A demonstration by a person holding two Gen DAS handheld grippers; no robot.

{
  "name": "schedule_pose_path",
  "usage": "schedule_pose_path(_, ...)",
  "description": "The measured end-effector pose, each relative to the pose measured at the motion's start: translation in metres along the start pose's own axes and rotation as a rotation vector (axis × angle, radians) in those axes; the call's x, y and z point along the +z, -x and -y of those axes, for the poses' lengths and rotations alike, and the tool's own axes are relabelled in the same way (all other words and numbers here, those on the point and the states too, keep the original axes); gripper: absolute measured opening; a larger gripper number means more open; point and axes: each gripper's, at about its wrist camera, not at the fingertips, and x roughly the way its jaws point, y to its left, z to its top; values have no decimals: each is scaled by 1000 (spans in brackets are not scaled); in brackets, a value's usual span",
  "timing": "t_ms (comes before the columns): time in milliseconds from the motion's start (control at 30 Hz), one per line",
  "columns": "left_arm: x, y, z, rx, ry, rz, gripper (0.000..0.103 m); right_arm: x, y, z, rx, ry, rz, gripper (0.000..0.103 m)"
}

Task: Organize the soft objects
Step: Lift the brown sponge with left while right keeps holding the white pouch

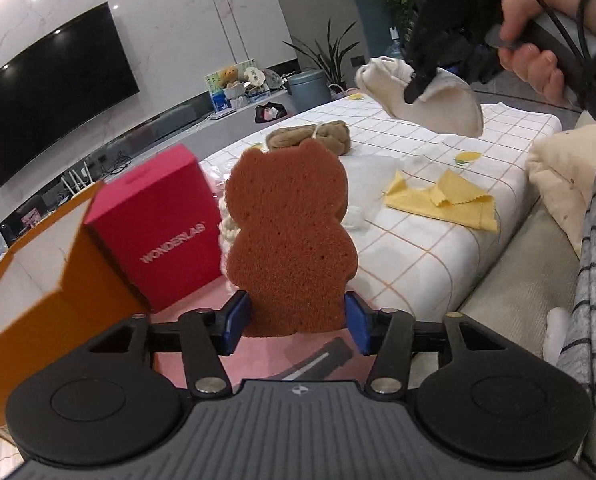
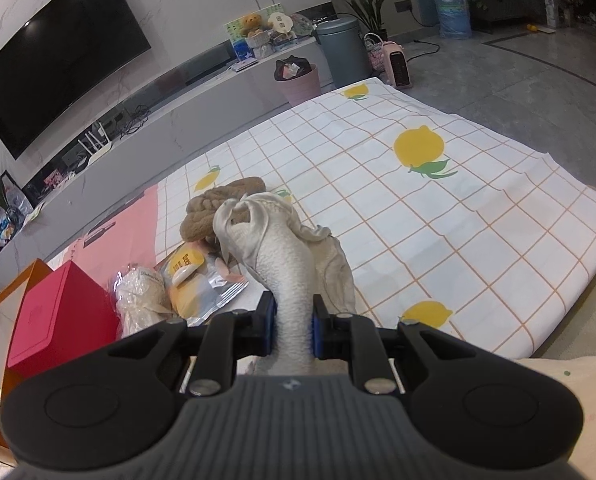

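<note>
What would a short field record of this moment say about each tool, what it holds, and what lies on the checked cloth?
Left tool: shut on bear-shaped brown sponge, held upright
Right tool: shut on white cloth, lifted off the surface
Surface: checked lemon-print cloth
Lying on it: brown knitted bundle, yellow cloth
Beside it: red box, orange box

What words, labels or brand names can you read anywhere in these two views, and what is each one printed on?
"WONDERLAB": white letters on the side of the red cardboard box, left wrist view.
Partly legible only: dark lettering on the yellow and silver foil snack packet, right wrist view.
Too faint to read: script on the clear crinkled plastic bag.
Too small to read: the printed cards on the far white shelf.
</note>
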Motion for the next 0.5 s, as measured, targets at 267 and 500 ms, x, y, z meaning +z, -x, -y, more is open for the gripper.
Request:
schedule_pose_path(267,8,-35,23,-44,-5,-72,82,0,-5,2,-7,3,-15,17)
schedule_pose_path(500,5,-33,43,-46,-132,0,86,-1,-6,2,2,6,-20,17)
